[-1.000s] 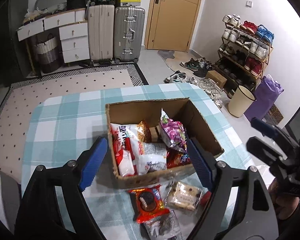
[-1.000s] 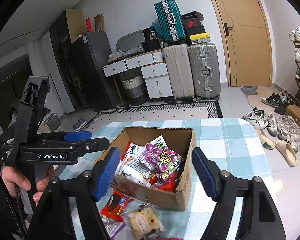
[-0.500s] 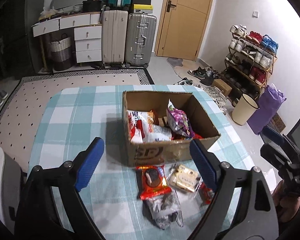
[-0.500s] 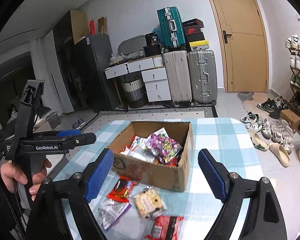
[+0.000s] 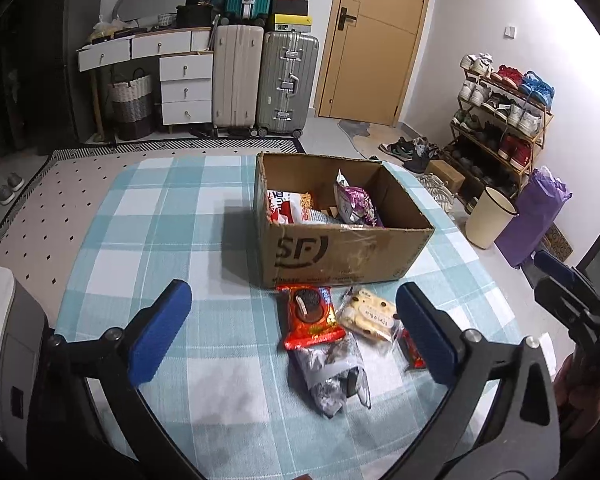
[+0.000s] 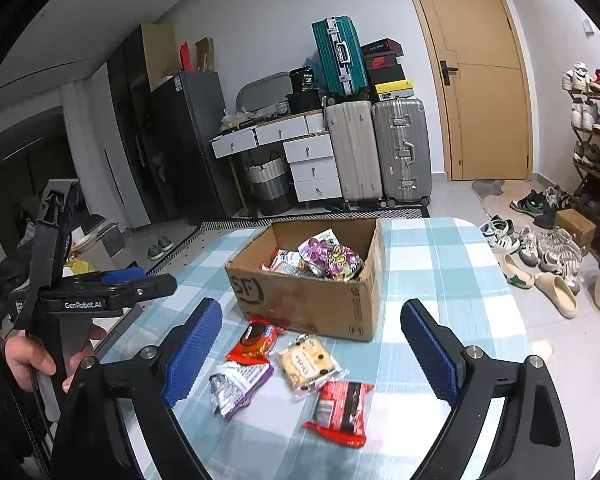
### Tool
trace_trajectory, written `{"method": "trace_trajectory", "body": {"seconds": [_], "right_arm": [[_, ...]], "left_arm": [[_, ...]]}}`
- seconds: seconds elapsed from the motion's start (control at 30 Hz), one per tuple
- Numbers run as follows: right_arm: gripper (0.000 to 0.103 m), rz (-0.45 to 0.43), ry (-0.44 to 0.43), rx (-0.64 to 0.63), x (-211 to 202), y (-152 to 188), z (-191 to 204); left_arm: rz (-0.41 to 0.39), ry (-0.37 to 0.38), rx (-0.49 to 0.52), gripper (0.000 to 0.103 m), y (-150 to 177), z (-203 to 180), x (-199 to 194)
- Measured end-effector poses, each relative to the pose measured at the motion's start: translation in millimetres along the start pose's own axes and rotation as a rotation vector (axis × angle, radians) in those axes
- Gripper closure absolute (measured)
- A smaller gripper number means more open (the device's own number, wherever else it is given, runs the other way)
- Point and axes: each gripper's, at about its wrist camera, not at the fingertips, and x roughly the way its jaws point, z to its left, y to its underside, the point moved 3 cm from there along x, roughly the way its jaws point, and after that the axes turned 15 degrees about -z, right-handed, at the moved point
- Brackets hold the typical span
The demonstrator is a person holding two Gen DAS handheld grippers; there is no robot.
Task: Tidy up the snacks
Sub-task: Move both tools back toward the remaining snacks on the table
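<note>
Four snack packets lie on the checked counter (image 5: 172,216) just before the cardboard box (image 5: 340,252): chocolate-cookie packet (image 5: 310,316), biscuit packet (image 5: 370,314), grey wrapper (image 5: 332,376), red wrapper (image 6: 342,410). Left gripper (image 5: 292,332) and right gripper (image 6: 312,344) hover, jaws apart, holding nothing.

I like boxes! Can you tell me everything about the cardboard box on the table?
The cardboard box is brown, worn and open-topped, with dark "SF" lettering printed on its near side. It sits upright on the blue-and-white checked tablecloth. Snack packets fill it partway, a purple packet sticking up highest. The top of an orange cookie packet lies right against its front base.
</note>
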Motion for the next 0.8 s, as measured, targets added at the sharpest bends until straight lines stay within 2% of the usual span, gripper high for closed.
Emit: {"method": "trace_trajectory", "body": {"seconds": [0.3,0.47,0.8], "right_arm": [[0.010,0.013,0.015,0.032,-21.6,21.5,-0.4],[0.005,0.011,0.021,0.024,-32.6,33.7,4.5],[0.005,0.044,0.041,0.066,-33.3,64.7,-3.1]], "left_arm": [[0.005,0.000,-0.026,0.001,27.8,-0.4,-17.2],[0.010,-0.003,-0.024,0.001,45.7,-3.0,-22.2],[0.063,0.007,-0.031,0.001,79.0,-2.4,-10.1]]}}
